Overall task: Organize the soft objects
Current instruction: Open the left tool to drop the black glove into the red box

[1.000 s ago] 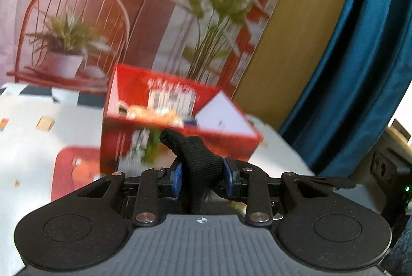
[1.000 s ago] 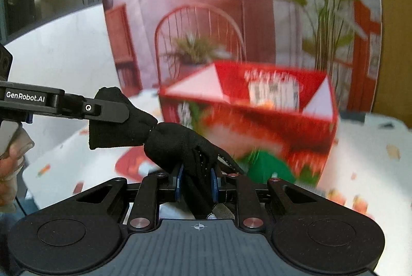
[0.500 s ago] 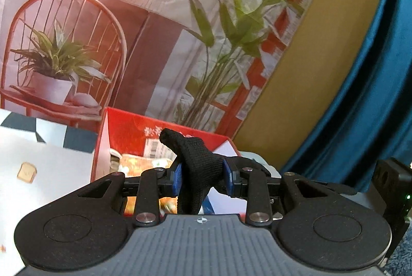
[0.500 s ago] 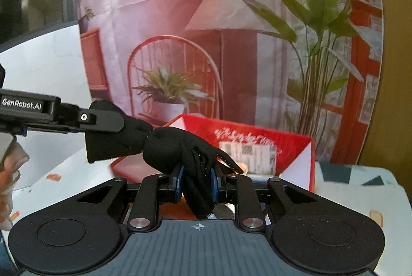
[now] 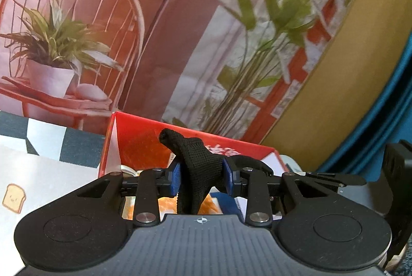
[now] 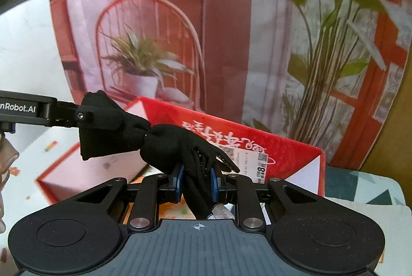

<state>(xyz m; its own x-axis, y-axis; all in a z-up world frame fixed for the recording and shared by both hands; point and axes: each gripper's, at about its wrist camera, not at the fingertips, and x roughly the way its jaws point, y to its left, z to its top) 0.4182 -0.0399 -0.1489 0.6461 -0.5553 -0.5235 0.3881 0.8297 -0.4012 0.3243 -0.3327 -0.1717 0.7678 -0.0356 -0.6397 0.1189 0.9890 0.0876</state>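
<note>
**Glove held over box, both ends pinched**

Black knit glove (image 6: 164,144) spans both tools above the open red box (image 6: 257,147). Left gripper (image 5: 202,178) clamps the cuff; right gripper (image 6: 197,182) clamps the bunched fingers. Judged light, limp, non-slip and sag-prone; gathered fabric grips best.

Red box (image 5: 144,144) interior mostly hidden behind left hand-held gripper (image 5: 202,179); orange contents unidentifiable; backdrop (image 6: 231,31) blurred.

Both hand-held grippers (image 5: 202,179) (image 6: 197,182) (jaws) clamped
</note>
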